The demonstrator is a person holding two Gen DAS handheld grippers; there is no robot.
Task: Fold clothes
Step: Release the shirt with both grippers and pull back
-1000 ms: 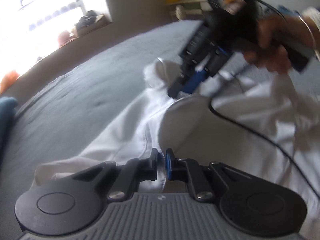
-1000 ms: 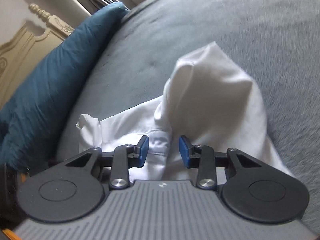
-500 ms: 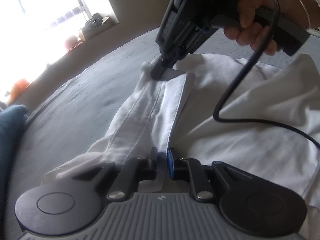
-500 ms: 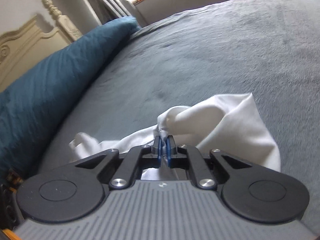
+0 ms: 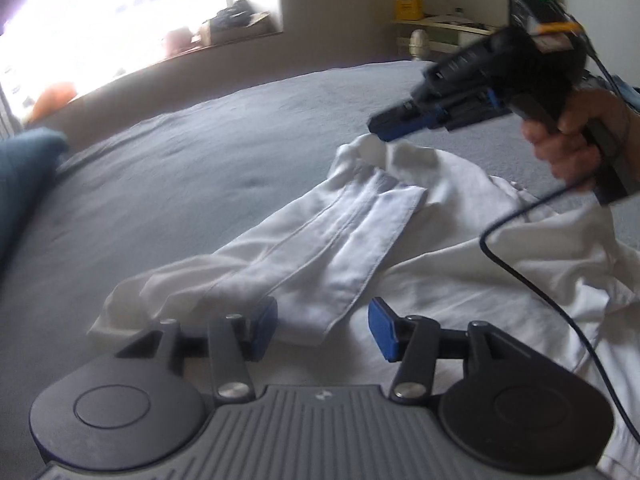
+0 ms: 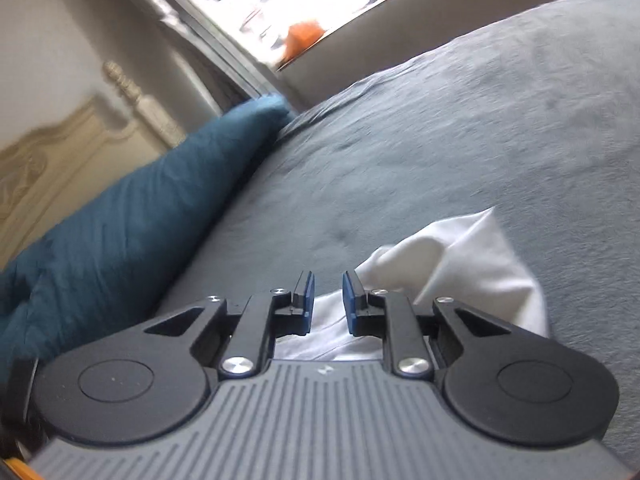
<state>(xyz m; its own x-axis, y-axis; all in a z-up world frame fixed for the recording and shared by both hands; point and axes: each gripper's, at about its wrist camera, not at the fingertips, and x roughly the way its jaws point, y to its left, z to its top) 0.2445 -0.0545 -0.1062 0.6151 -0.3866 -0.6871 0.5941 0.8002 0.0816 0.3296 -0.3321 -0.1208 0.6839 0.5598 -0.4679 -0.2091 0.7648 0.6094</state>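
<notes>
Left wrist view: left hand-held gripper [image 5: 322,330] is opening, jaws empty above the white shirt [image 5: 340,240] lying on the bed [image 5: 200,152]; right wrist view: right hand-held gripper [image 6: 328,300] is parting slightly, gripping nothing — regrasp a seam edge squarely.

White shirt [image 5: 460,280] cut off at right edge; window [image 5: 120,20] overexposed.
</notes>
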